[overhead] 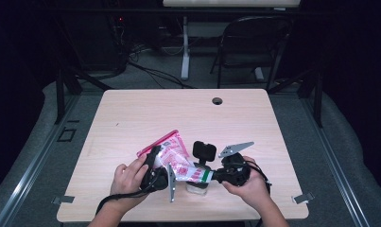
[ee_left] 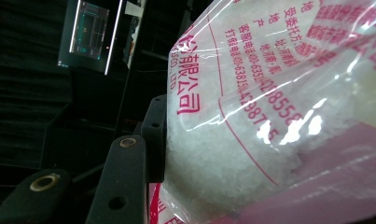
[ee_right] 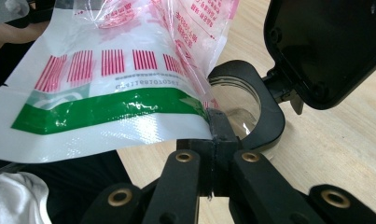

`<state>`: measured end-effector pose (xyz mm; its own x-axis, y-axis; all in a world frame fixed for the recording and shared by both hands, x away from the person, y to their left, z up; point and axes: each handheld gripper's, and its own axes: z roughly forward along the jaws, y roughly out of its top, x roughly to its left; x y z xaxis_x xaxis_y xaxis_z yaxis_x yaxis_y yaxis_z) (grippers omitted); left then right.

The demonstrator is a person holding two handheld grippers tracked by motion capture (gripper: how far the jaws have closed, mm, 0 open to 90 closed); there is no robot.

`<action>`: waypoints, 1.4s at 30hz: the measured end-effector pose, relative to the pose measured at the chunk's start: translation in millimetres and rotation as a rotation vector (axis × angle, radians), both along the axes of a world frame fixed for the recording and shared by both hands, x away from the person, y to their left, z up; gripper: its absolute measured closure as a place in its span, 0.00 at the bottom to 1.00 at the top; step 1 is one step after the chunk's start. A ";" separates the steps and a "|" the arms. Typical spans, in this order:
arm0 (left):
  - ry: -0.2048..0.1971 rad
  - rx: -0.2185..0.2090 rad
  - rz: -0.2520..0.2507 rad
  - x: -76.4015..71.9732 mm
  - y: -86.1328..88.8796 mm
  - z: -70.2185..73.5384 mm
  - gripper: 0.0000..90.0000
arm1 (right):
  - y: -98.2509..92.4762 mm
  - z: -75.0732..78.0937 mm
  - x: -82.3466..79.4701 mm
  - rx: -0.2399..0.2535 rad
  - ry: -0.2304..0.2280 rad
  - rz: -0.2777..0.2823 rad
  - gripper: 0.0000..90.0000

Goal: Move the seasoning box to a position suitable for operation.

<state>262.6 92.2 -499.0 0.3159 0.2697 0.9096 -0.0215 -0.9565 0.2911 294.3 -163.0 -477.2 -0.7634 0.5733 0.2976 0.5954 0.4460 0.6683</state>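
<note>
Plastic is what we are handling: a printed bag of white crystals, sugar or salt by the look of it, held above the table over a small glass jar whose black hinged lid stands open. Our left gripper has its jaws partway closed on the full body of the bag, the pad pressing into the grains. Our right gripper is pinched fully shut on the bag's green-striped corner, just at the jar's rim. The risk, as we judge it, is a spill: the jar's mouth is narrow and the bag floppy, so tipping too fast, or letting the pinched corner slip, could send crystals onto the table. A hard squeeze on the left might also burst grains out in a rush. How full the jar is we cannot tell.
</note>
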 end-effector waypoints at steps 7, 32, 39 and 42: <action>-0.009 0.009 -0.003 -1.1 -0.9 2.0 0.68 | -0.8 -0.9 0.5 0.004 0.001 -0.008 1.00; -0.045 0.023 -0.015 -4.1 -4.9 4.3 0.68 | -3.8 -4.2 3.0 -0.004 0.007 -0.021 1.00; -0.051 0.031 -0.019 -5.0 -5.7 5.4 0.68 | -4.3 -5.0 3.5 -0.004 0.008 -0.026 1.00; -0.054 0.036 -0.018 -5.4 -6.2 6.3 0.68 | -4.6 -5.3 3.7 -0.004 0.007 -0.027 1.00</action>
<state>257.2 86.0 -492.7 0.2708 0.2310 0.9345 -0.0536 -0.9657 0.2542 298.0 -167.6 -482.5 -0.7454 0.5953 0.3000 0.6118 0.4323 0.6624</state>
